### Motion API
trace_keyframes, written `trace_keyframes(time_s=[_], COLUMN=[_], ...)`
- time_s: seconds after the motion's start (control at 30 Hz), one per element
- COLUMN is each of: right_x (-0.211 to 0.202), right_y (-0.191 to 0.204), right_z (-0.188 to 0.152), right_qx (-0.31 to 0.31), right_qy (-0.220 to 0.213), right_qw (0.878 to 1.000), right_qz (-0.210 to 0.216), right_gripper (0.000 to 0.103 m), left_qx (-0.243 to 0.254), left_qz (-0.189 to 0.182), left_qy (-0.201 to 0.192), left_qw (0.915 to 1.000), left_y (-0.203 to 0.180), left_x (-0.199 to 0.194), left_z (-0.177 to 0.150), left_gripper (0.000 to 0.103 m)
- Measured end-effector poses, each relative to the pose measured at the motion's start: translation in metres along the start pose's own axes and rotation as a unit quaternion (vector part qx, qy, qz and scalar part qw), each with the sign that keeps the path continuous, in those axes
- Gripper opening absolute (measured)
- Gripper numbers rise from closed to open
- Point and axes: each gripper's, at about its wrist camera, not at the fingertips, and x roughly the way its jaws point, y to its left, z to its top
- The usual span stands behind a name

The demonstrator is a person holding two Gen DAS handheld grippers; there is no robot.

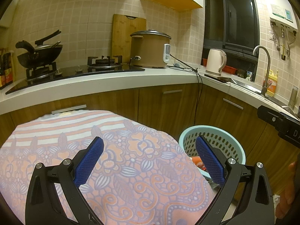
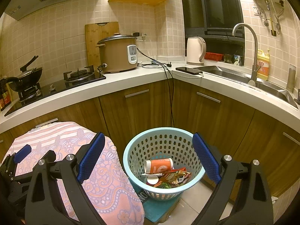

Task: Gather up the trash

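A light blue perforated basket (image 2: 163,138) stands on the floor by the cabinets. It holds an orange tube (image 2: 159,166), a red snack wrapper (image 2: 176,176) and other scraps. My right gripper (image 2: 148,159) is open and empty, held above the basket. My left gripper (image 1: 150,161) is open and empty above a surface draped in a pink floral cloth (image 1: 121,150). In the left wrist view the basket (image 1: 221,136) is at the right, partly behind the right finger. The left gripper also shows at the left edge of the right wrist view (image 2: 20,155).
An L-shaped white counter (image 2: 131,82) carries a gas hob with a wok (image 2: 26,78), a rice cooker (image 2: 118,53), a kettle (image 2: 196,50), a phone (image 2: 189,70) and a sink (image 2: 243,78). Cables (image 2: 169,93) hang down the wooden cabinet doors behind the basket.
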Motion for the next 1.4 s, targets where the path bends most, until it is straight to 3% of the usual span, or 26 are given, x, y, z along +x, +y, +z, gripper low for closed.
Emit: trace_keyframes(time_s=[0.83, 1.13, 1.4], right_x=[-0.0013, -0.0006, 0.0007], right_y=[0.0043, 0.0038, 0.0016], right_z=[-0.0031, -0.0037, -0.0034], right_qx=[0.001, 0.001, 0.002], right_qy=[-0.001, 0.0, 0.002], right_qw=[1.0, 1.0, 1.0], right_qz=[-0.002, -0.001, -0.001], right_gripper=[0.09, 0.09, 0.09], left_qx=[-0.004, 0.006, -0.018], left_qz=[0.002, 0.016, -0.004], left_qy=[-0.001, -0.019, 0.004], left_qw=[1.0, 0.9997, 0.9998], left_y=[0.001, -0.0027, 0.0019], left_x=[-0.0007, -0.0069, -0.0024], left_z=[-0.0002, 0.0009, 0.002], left_gripper=[0.095, 0.095, 0.096])
